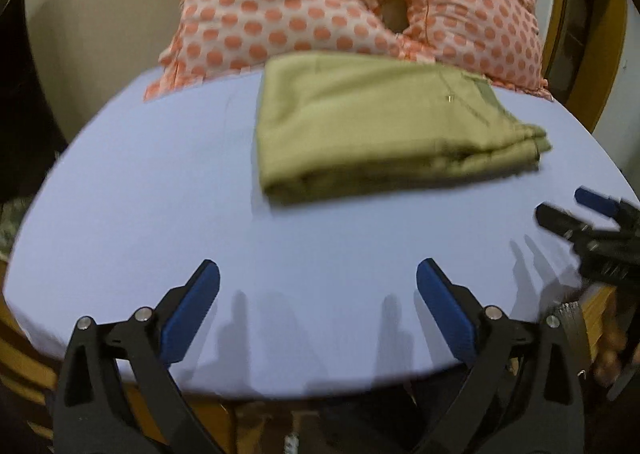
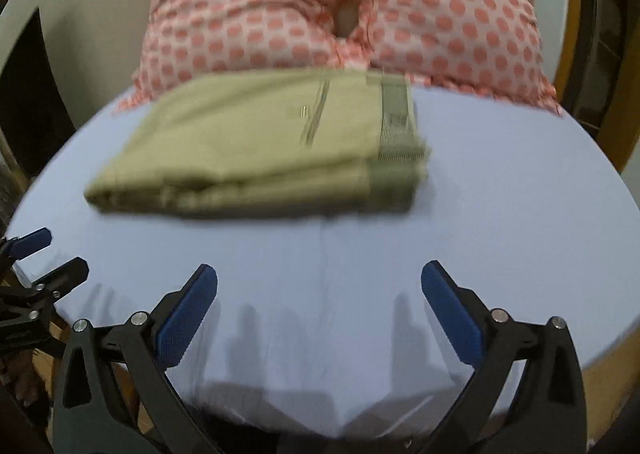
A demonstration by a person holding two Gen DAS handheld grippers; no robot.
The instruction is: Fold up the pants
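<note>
**Folded pants on the sheet, both claws released**

We take the pants (image 1: 384,125) as our landmark. They lie as a compact olive-khaki bundle, several layers thick, flat on the pale blue sheet (image 1: 160,181). In the right wrist view the same pants (image 2: 256,149) show a darker ribbed band at their right end and stacked layer edges along the near side. Both views are slightly motion-blurred, so we cannot make out finer seam detail.

Behind the pants, touching or just overlapping their far edge, we see a pillow (image 1: 344,1) in white fabric with coral dots; we cannot tell whether it is one pillow or two pressed together. It appears again in the right wrist view (image 2: 344,9).

The left gripper (image 1: 318,286) sits on the near side of the pants, well apart from them, above bare sheet. Its blue-padded fingers (image 1: 192,314) are spread wide with nothing between them.

The right gripper (image 2: 319,286) is likewise on the near side of the pants, apart from the cloth, fingers splayed and holding nothing. From the left wrist view we see it (image 1: 568,209) to the right of the pants and nearer than them, also spread.

A wooden frame (image 1: 556,13) rises behind and to the right of the pants, past the pillow.
</note>
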